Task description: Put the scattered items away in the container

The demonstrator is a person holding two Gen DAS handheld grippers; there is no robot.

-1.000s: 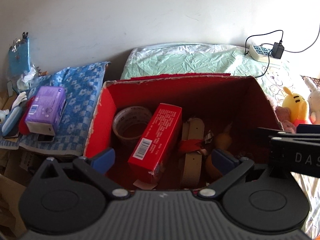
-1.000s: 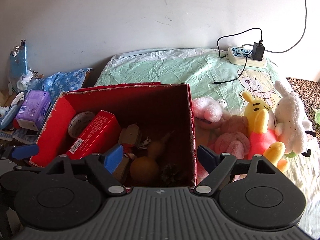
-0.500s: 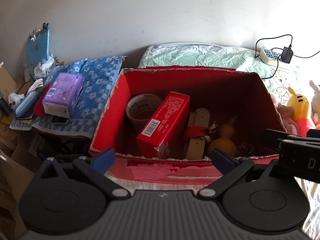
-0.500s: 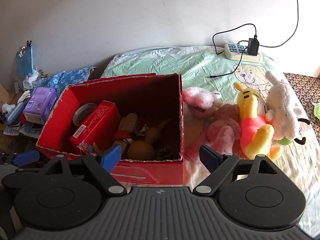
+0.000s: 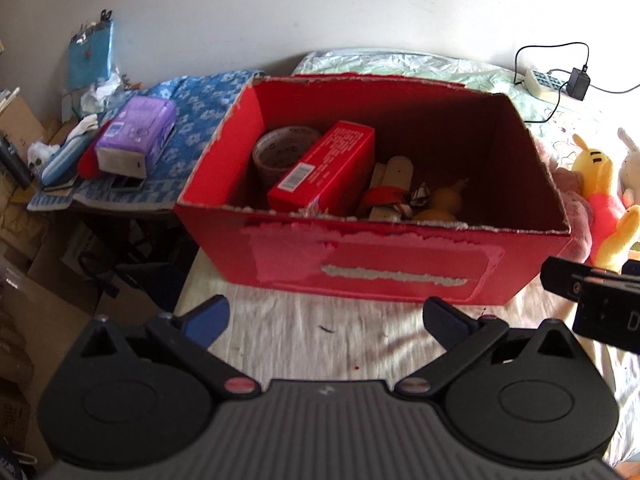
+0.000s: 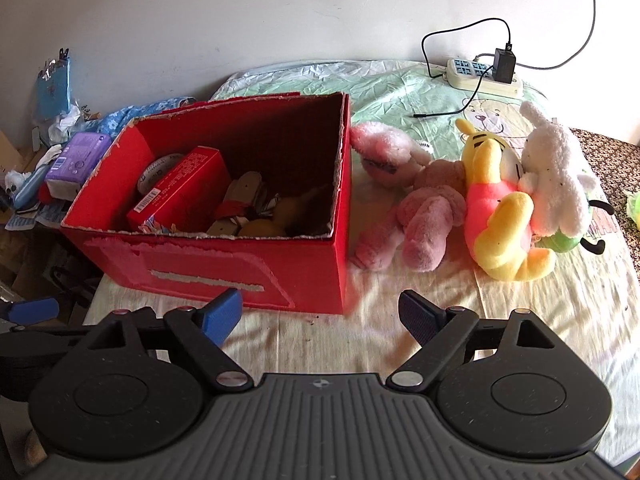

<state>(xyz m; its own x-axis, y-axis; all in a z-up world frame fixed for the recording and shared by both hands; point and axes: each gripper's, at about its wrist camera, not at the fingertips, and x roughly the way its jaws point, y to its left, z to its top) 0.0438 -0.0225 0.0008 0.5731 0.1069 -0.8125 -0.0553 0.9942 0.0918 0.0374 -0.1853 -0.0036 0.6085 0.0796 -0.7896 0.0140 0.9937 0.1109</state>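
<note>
Lying right of the red box (image 6: 240,264), the soft, light pink plush (image 6: 416,216) is best pinched mid-body; both the left gripper (image 5: 324,318) and the right gripper (image 6: 320,312) are spread, empty.

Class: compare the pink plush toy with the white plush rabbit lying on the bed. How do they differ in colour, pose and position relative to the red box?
Colour: the pink plush toy is pale pink; the white plush rabbit is white.
Pose: the pink plush toy sprawls flat, limbs spread; the white plush rabbit leans on the yellow plush.
Position: the pink plush toy lies right beside the red box; the white plush rabbit lies farthest from it.
Shared: both are soft toys outside the box.
</note>
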